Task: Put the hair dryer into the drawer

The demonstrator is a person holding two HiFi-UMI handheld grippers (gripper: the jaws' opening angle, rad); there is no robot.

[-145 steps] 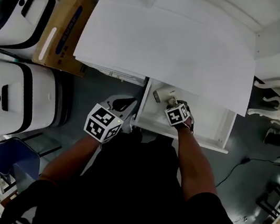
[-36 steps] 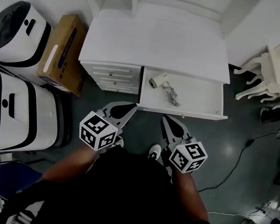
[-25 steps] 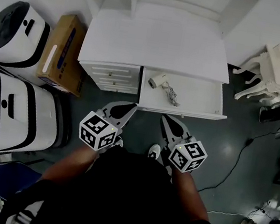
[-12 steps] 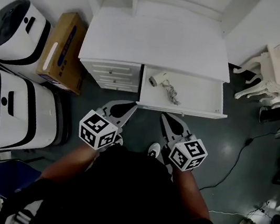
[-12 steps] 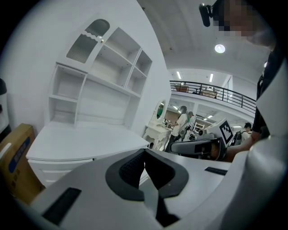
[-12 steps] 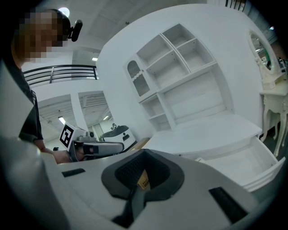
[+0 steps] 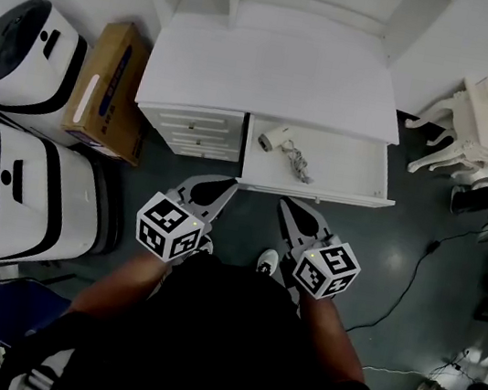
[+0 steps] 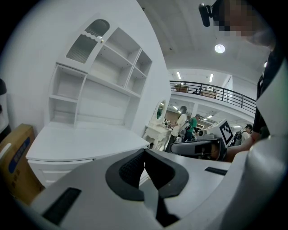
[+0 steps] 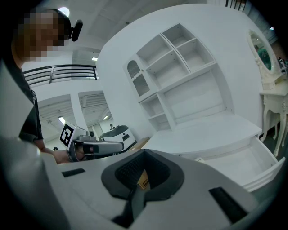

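The hair dryer (image 7: 277, 139) already lies in the open drawer (image 7: 359, 173), so the left gripper (image 7: 212, 189) and right gripper (image 7: 295, 212), both pressed together and empty, probably need only push it shut.

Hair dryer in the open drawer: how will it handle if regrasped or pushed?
The hair dryer looks compact and hard-shelled, so probably stiff and fairly light. Its rounded body lies on its side, so a push may roll or spin it. Its cord lies loosely bunched beside it in the drawer; floppy, likely to trail and snag.
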